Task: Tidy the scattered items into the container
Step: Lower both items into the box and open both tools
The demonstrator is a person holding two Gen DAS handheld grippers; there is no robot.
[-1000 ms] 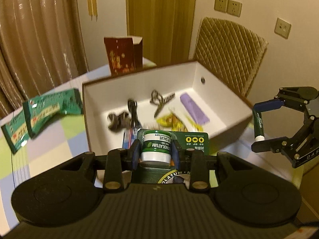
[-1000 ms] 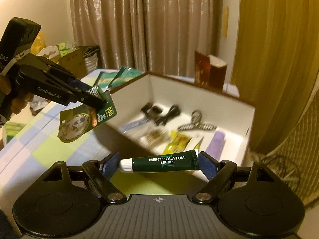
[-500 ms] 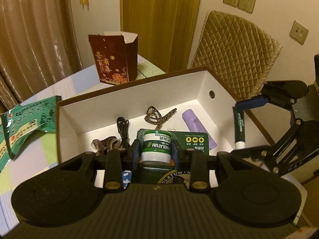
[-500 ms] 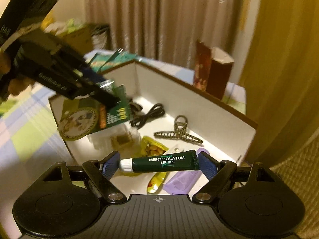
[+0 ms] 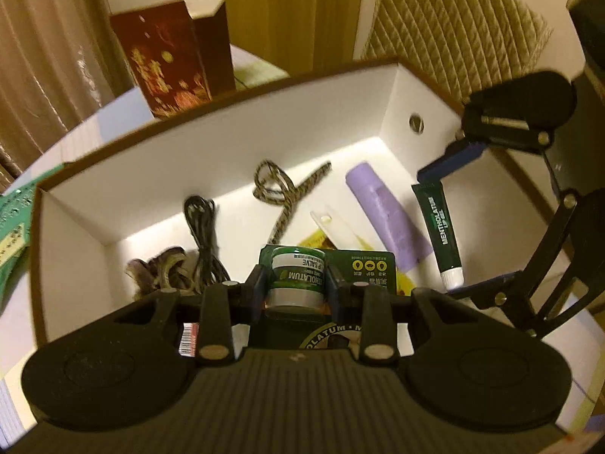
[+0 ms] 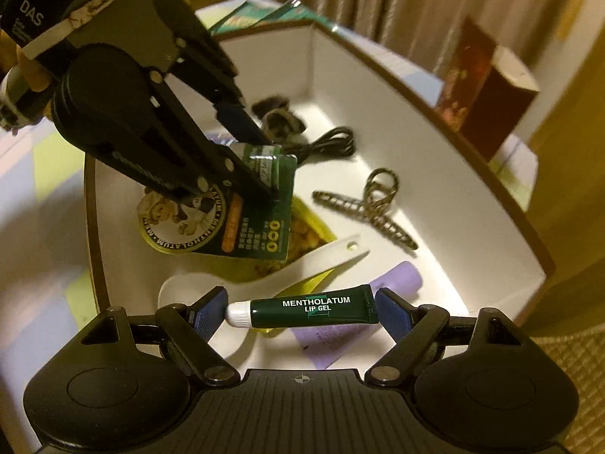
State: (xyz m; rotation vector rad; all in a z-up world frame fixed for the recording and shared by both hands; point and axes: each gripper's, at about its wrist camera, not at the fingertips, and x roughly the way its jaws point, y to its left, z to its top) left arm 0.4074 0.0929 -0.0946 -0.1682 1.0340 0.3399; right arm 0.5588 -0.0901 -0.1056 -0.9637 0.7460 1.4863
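Fingers (image 5: 258, 290) of the left gripper (image 5: 296, 289) are clamped on the lip salve pack (image 5: 298, 278), pinching the small tub at the top of its green card; in the right wrist view the pack hangs tilted from that gripper (image 6: 261, 172) inside the box (image 6: 435, 174), w/ the card just above a yellow snack packet (image 6: 306, 230) and white spoon (image 6: 302, 265). Right gripper (image 6: 300, 308) has its blue pads pressed on both ends of the lip gel tube (image 6: 310, 306), held crosswise, white cap toward its left pad, over the near-right part of the box; from the left wrist view the tube (image 5: 440, 229) sits upright-ish, cap down, by the right wall. Box floor also holds a lilac tube (image 5: 385, 212), hair claw clip (image 6: 372, 206), black cable (image 5: 202, 234) and a dark scrunchie-like item (image 5: 162, 272). Box rests on a checked tablecloth (image 6: 45, 196). Outside it, beyond the far wall: dark red carton (image 5: 174, 56); green packets (image 5: 15, 223) to the left.
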